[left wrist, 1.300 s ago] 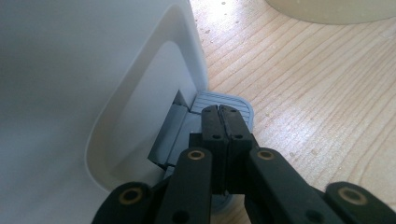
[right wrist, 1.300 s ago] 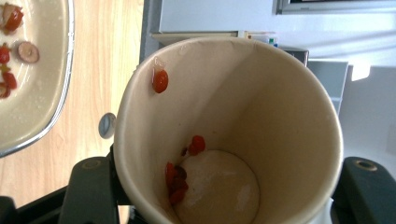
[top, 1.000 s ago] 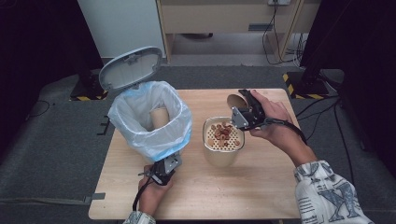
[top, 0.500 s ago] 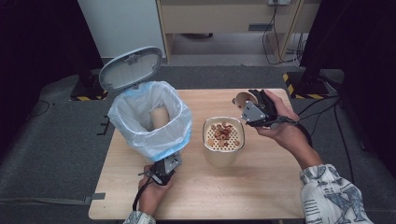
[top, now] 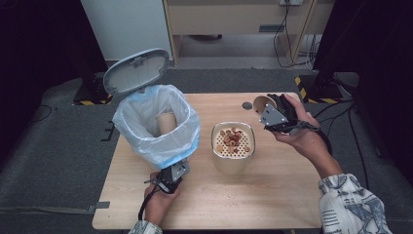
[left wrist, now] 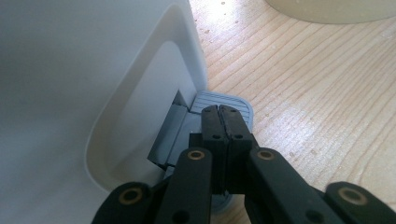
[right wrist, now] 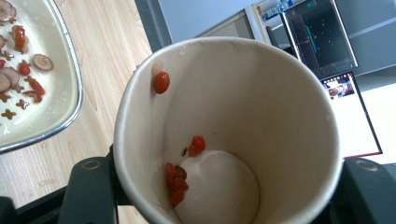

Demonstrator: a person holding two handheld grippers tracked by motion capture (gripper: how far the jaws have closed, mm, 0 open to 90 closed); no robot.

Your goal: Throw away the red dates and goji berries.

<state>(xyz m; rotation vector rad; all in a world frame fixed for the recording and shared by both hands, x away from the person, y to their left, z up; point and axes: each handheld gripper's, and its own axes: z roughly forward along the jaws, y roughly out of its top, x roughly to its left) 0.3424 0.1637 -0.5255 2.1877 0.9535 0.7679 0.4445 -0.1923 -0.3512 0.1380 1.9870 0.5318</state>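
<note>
Right claw (top: 267, 108): closed around a paper cup (right wrist: 233, 126), held tilted above the far right part of the surface (top: 272, 200), just beyond the strainer.
Cup: nearly empty; a few red berries (right wrist: 176, 179) cling near its bottom and one sticks under the rim.
Left claw (left wrist: 219, 116): jaws shut together, nothing between them, tips resting on the grey pedal (left wrist: 233, 105) at the foot of the bin (top: 156, 127).
Bin: white, lined with a pale blue bag, lid (top: 136, 70) standing open; another paper cup (top: 166, 122) lies inside it. It stands at the near left of the surface.
Strainer (top: 233, 146): cream tub with a perforated top, in the middle of the surface, between bin and right hand (top: 304, 139); red berries and brown slices lie on it.
</note>
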